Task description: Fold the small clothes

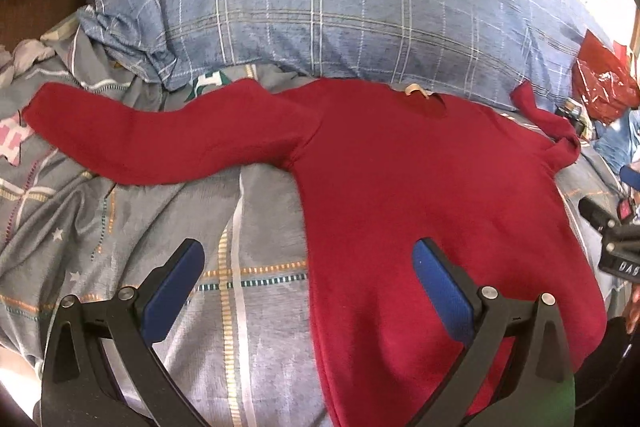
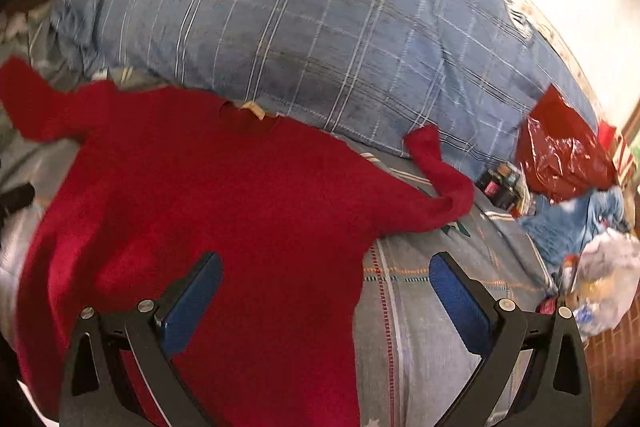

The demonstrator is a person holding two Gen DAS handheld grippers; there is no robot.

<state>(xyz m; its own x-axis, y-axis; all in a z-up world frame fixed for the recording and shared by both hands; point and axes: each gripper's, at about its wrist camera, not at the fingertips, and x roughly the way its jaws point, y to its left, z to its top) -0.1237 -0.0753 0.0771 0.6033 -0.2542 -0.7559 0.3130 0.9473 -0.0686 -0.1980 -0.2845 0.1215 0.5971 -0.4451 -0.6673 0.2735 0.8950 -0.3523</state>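
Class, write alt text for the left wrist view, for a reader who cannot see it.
A red long-sleeved top lies flat on a grey patterned bedsheet, one sleeve stretched out to the left, a blue checked pillow behind it. The open left gripper hovers over the top's left edge, holding nothing.

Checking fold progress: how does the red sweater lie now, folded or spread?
Spread. The red sweater lies flat on the bedsheet, one sleeve stretched out sideways; the other sleeve bends upward, not folded in.
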